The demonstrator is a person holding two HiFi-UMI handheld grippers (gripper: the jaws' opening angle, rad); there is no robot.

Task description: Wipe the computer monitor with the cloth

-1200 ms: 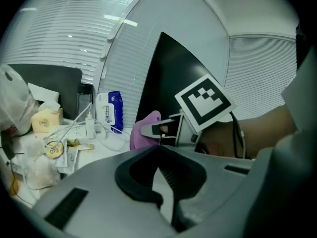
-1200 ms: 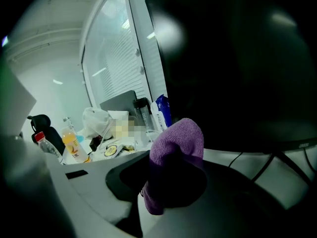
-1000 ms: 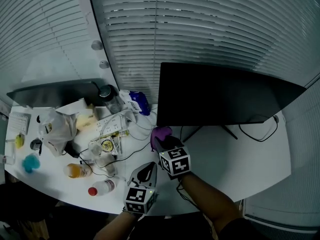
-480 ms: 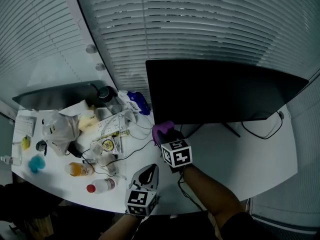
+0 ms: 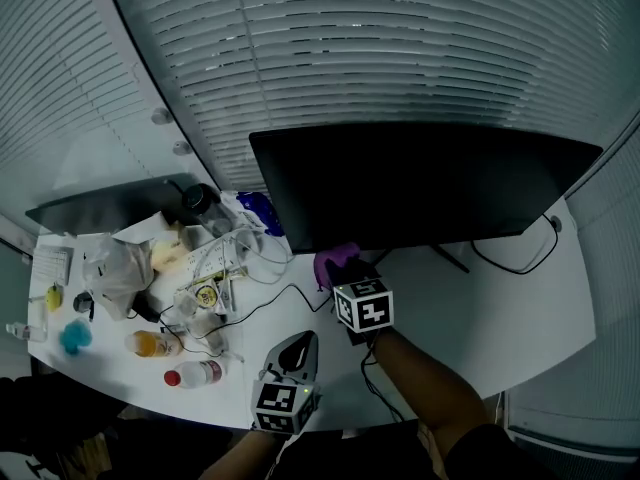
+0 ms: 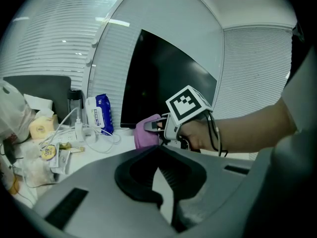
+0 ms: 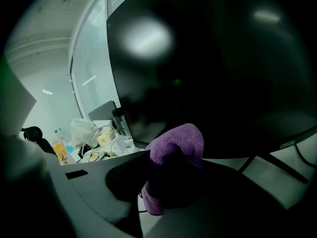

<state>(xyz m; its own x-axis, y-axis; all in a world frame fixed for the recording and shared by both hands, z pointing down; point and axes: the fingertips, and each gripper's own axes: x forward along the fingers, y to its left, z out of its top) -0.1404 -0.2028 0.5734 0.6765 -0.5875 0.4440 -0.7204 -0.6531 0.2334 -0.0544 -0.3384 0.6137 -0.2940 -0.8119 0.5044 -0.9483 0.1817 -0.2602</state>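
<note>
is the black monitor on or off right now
It looks off: the wide black computer monitor has a blank, dark screen in every view, with only a pale light reflection in the right gripper view.

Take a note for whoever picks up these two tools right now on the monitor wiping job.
Right tool: shut on the purple cloth, held up by the monitor's lower left corner as the head view shows it. I cannot tell whether the cloth touches the screen.
Left tool: shut, nothing in it, low over the near edge of the desk, away from the monitor.
Done: cloth is gripped and at the screen.
Left: the wiping itself, across the whole screen.
</note>
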